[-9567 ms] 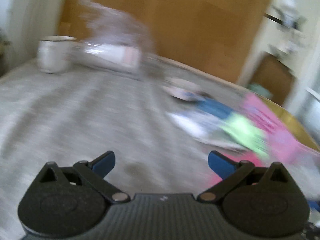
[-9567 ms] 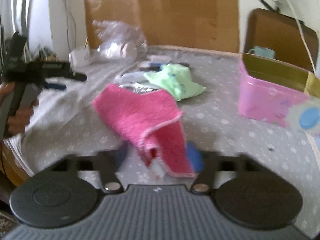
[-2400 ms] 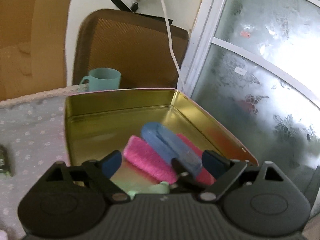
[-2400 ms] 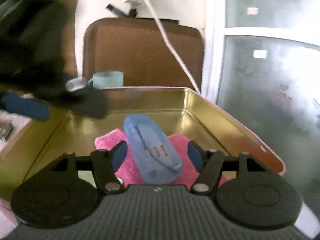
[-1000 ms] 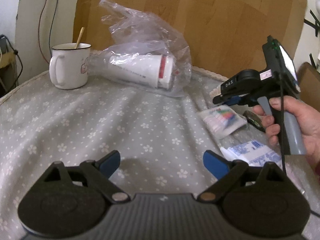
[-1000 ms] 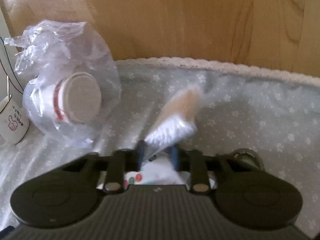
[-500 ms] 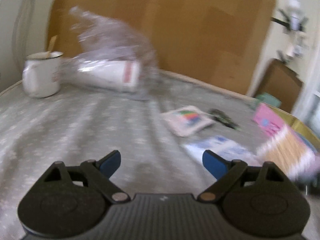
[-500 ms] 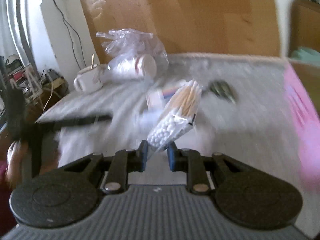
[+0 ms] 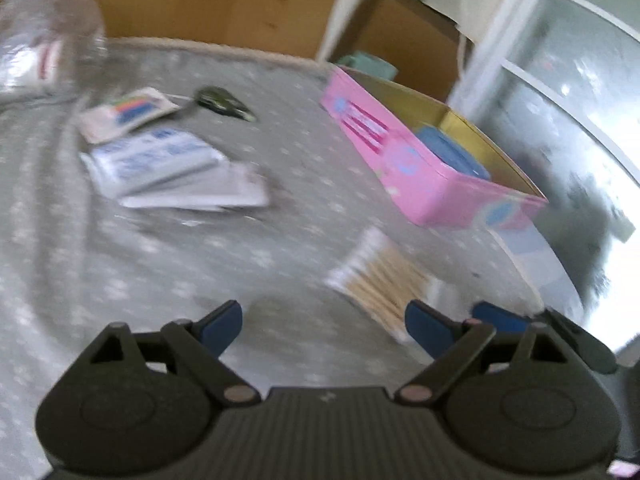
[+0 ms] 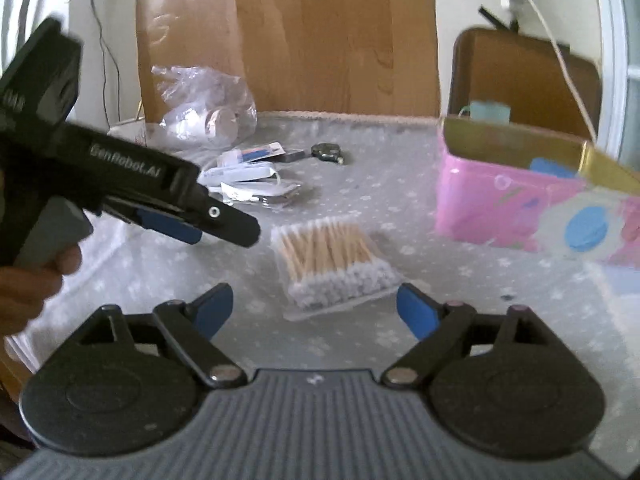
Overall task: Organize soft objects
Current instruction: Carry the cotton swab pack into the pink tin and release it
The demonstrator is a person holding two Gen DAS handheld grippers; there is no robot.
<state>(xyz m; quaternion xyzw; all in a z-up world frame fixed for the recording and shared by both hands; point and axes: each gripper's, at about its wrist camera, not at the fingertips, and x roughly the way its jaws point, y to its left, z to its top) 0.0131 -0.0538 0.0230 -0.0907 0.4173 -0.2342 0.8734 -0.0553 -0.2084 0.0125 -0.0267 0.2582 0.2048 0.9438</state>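
A clear bag of cotton swabs (image 10: pixel 334 266) lies on the grey flowered tablecloth, just ahead of my right gripper (image 10: pixel 316 312), which is open and empty. The bag also shows in the left wrist view (image 9: pixel 380 280), ahead and to the right of my left gripper (image 9: pixel 324 324), which is open and empty. The left gripper also shows in the right wrist view (image 10: pixel 192 226), held at the left. A pink tin (image 10: pixel 504 204) with a gold inside stands at the right and holds a blue soft object (image 9: pixel 452 152).
White flat packets (image 9: pixel 160 164) and a dark small object (image 9: pixel 220 98) lie mid-table. A plastic bag with a white cup (image 10: pixel 208 116) lies at the back. A brown chair (image 10: pixel 524 68) with a teal mug (image 10: pixel 490 111) stands behind the tin. Wooden board behind.
My right gripper has let go of the bag of cotton swabs, which now lies on the cloth, and its jaws have opened. My left gripper has swung right toward the tin.
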